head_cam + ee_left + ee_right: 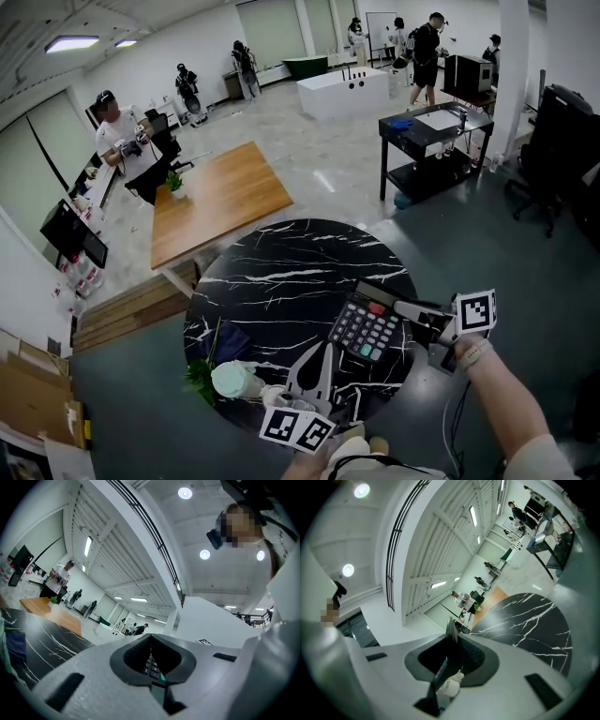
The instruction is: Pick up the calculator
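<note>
The calculator (pixel 367 328) is black with grey keys, a red key and green keys. It sits tilted over the right side of the round black marble table (pixel 281 272). My right gripper (pixel 405 309) reaches in from the right and is shut on the calculator's far right edge. In the right gripper view the calculator (pixel 443 667) stands edge-on between the jaws. My left gripper (pixel 322 354) is at the table's near edge with its jaws shut and empty, just left of the calculator. Through that gripper's notch (pixel 151 637) a few calculator keys (pixel 151 666) show.
A pale green and white cup (pixel 234 380), a small green plant (pixel 199 377) and a dark blue cloth (pixel 231 342) lie on the table's near left. A wooden table (pixel 216 202) stands behind, a black cart (pixel 431 141) at the back right. Several people stand far off.
</note>
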{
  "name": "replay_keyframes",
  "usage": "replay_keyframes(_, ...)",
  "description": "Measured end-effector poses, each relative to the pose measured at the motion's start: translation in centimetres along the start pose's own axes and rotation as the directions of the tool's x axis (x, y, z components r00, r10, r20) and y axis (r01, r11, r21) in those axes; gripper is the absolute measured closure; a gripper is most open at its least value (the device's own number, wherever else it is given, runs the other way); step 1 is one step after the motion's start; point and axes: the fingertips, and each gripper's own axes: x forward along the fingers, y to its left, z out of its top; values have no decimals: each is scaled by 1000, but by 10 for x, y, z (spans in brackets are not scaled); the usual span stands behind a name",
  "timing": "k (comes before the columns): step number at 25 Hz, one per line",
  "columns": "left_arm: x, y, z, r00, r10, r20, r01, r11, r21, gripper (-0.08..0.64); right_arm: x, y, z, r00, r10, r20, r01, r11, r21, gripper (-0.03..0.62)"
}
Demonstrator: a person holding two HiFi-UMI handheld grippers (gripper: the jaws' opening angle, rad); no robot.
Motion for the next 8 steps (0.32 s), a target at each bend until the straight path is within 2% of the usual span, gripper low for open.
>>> replay_keyframes(8, -1, 0, 0, 1000, 0, -3, 0, 1000, -7, 552, -1, 1, 1, 1000, 3, 16, -3, 1000, -2, 528)
